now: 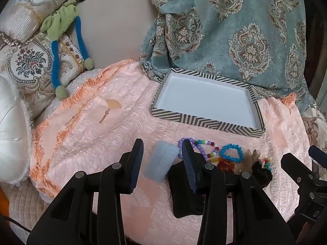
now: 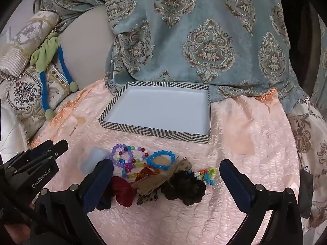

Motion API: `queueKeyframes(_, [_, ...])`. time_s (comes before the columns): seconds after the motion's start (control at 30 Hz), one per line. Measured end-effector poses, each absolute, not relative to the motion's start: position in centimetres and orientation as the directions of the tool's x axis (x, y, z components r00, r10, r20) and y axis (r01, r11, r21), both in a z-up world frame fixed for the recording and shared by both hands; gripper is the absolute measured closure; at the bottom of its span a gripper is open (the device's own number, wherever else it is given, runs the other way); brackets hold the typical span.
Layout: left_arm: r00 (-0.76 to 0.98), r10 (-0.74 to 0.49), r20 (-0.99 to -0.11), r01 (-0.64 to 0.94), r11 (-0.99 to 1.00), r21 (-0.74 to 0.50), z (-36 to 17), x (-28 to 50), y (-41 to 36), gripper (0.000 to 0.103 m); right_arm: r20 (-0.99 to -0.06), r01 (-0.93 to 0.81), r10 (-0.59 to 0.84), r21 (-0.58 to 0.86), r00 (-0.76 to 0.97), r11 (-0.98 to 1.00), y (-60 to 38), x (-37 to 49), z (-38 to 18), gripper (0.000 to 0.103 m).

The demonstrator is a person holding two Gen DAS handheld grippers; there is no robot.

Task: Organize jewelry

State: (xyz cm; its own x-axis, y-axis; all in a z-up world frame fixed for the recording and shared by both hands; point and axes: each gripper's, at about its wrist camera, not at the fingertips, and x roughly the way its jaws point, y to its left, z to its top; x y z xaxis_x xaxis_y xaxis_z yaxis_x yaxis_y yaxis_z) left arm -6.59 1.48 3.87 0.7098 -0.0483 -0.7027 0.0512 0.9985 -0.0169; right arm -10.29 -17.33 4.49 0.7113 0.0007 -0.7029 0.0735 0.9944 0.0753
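A shallow white box with a black-and-white zigzag rim (image 1: 206,122) (image 2: 155,132) lies on the pink cloth, empty. In front of it lies a heap of jewelry: a purple bead bracelet (image 2: 116,155), a multicolour bead bracelet (image 1: 206,149), a blue bead bracelet (image 1: 232,153) (image 2: 161,159), dark red and black scrunchies (image 2: 122,189) and a small bright bead piece (image 2: 206,174). A pale blue translucent comb-like clip (image 1: 161,161) (image 2: 92,159) lies at the heap's left. My left gripper (image 1: 162,150) is open with the clip between its fingers. My right gripper (image 2: 165,171) is open wide over the heap.
A pink textured cloth (image 1: 102,126) covers the seat. A teal patterned drape (image 1: 235,30) hangs behind the box. Patterned cushions (image 1: 30,61) and a green-and-blue fabric toy (image 1: 61,30) lie at the left. A white cushion (image 1: 10,130) sits at the far left.
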Motion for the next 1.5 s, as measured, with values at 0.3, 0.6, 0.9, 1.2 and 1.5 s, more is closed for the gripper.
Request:
queueKeyframes(0.3, [0.705, -0.052, -0.707, 0.05, 0.998, -0.023, 3.7, -6.7, 1.4, 0.065, -0.702, 0.073, 0.008, 0.085, 0.712, 0.994, -17.4, -10.6, 4.7, 0.0])
queueKeyframes(0.6, [0.706, -0.049, -0.707, 0.048, 0.999, -0.021, 3.7, -6.8, 1.3, 0.065, -0.712, 0.061, 0.017, 0.083, 0.702, 0.995, -17.4, -10.8, 4.7, 0.0])
queueKeyframes(0.9, [0.707, -0.044, -0.706, 0.046, 0.999, -0.016, 3.5, -7.0, 1.4, 0.065, -0.724, 0.062, 0.028, 0.097, 0.689, 0.993, -17.5, -10.5, 4.7, 0.0])
queueKeyframes(1.2, [0.705, -0.038, -0.708, 0.045, 0.999, -0.009, 3.4, -6.9, 1.4, 0.065, -0.709, 0.061, -0.009, 0.048, 0.705, 0.997, -17.2, -10.5, 4.4, 0.0])
queueKeyframes(1.5, [0.708, -0.039, -0.705, 0.046, 0.999, -0.008, 3.5, -6.8, 1.4, 0.065, -0.66, 0.067, -0.012, 0.058, 0.751, 0.996, -17.2, -10.7, 4.4, 0.0])
